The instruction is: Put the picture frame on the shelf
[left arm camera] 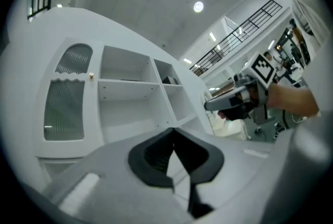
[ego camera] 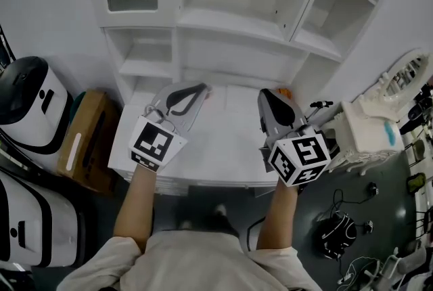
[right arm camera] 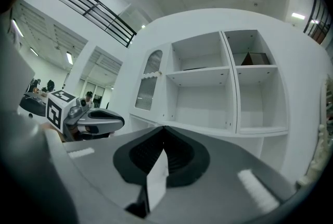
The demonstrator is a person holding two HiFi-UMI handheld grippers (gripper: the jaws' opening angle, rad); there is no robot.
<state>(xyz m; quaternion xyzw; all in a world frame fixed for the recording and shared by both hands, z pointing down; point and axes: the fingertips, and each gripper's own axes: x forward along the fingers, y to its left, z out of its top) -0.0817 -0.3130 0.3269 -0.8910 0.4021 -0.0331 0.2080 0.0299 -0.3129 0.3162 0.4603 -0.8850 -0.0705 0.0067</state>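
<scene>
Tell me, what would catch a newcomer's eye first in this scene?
First comes the big white shelf unit, its open cubbies filling the top of the head view. Below it the person holds the left tool and right tool over a white tabletop, both shut and empty, each carrying a black-and-white marker cube. At lower right, black cables sprawl across the dark floor.

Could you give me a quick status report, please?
Left gripper and right gripper shut, empty, over the counter. Dark thing, maybe the frame, in the shelf's top right compartment. Nothing blocking.
</scene>
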